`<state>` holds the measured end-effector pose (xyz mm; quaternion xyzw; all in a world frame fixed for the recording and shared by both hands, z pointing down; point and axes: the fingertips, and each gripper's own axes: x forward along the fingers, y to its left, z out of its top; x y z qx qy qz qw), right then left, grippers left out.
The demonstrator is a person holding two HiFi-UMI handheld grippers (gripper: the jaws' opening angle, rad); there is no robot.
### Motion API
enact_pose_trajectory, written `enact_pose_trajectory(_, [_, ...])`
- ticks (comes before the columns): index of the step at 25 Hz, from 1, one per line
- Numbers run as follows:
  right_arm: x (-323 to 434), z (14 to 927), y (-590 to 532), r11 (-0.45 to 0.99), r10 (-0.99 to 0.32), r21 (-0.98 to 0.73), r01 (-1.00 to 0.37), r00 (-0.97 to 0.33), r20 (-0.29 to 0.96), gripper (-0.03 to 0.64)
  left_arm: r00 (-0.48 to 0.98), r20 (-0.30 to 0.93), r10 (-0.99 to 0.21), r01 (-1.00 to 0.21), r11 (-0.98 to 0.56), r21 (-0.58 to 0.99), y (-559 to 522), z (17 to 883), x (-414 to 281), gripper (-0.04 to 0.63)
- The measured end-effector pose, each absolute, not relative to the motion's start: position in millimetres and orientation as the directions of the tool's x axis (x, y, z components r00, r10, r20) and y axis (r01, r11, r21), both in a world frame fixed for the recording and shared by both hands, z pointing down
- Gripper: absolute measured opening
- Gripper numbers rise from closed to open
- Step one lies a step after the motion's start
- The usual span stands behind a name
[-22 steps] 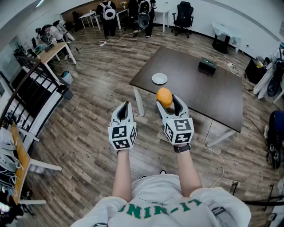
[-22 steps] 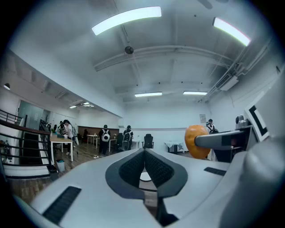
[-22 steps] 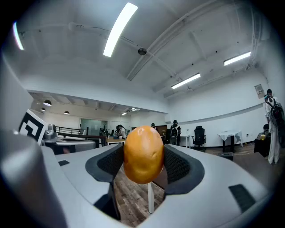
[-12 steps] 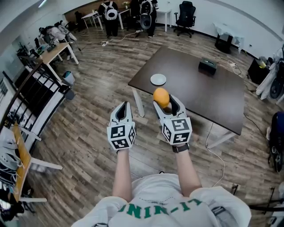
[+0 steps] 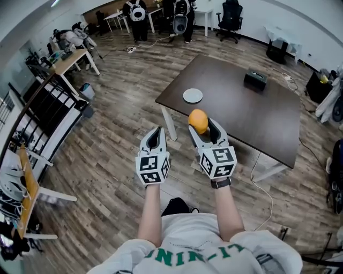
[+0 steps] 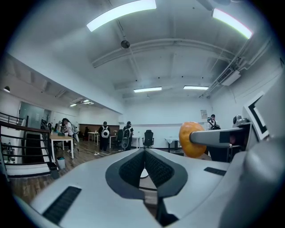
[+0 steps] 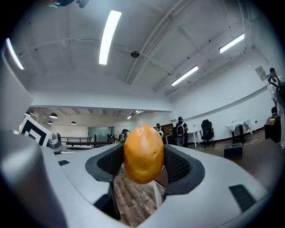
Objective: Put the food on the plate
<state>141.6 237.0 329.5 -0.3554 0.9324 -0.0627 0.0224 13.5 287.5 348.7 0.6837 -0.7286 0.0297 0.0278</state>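
Observation:
My right gripper [image 5: 202,128] is shut on an orange, egg-shaped piece of food [image 5: 198,120], held in the air near the table's near corner. The food [image 7: 143,154] fills the gap between the black pads in the right gripper view, and it shows as food [image 6: 192,140] at the right of the left gripper view. A small white plate [image 5: 193,96] lies on the dark brown table [image 5: 252,115], near its left corner, beyond the food. My left gripper [image 5: 156,138] hovers over the floor beside the right one, shut with nothing in it.
A black box [image 5: 255,80] sits on the far part of the table. White table legs [image 5: 169,124] stand just ahead of my grippers. Several people [image 5: 139,16] stand far off by desks and office chairs [image 5: 229,15]. A railing [image 5: 37,115] runs along the left.
Both grippers have kept their hold and drifted slightly right in the head view; the table and plate sit about as before.

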Motion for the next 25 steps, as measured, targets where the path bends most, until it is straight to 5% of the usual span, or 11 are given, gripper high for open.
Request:
enact_pose_trajectory(14, [91, 353, 133, 0.749, -0.65, -0.142, -0.647, -0.759, 0.034, 0.296, -0.047, 0.086, -0.995, -0.999, 0.049, 0.021, 171, 369, -33, 0.014])
enact_pose_trajectory(25, [-16, 341, 28, 0.785, -0.603, -0.156, -0.6, -0.797, 0.028, 0.296, -0.059, 0.066, -0.996, -0.996, 0.063, 0.057, 59, 356, -137, 0.014])
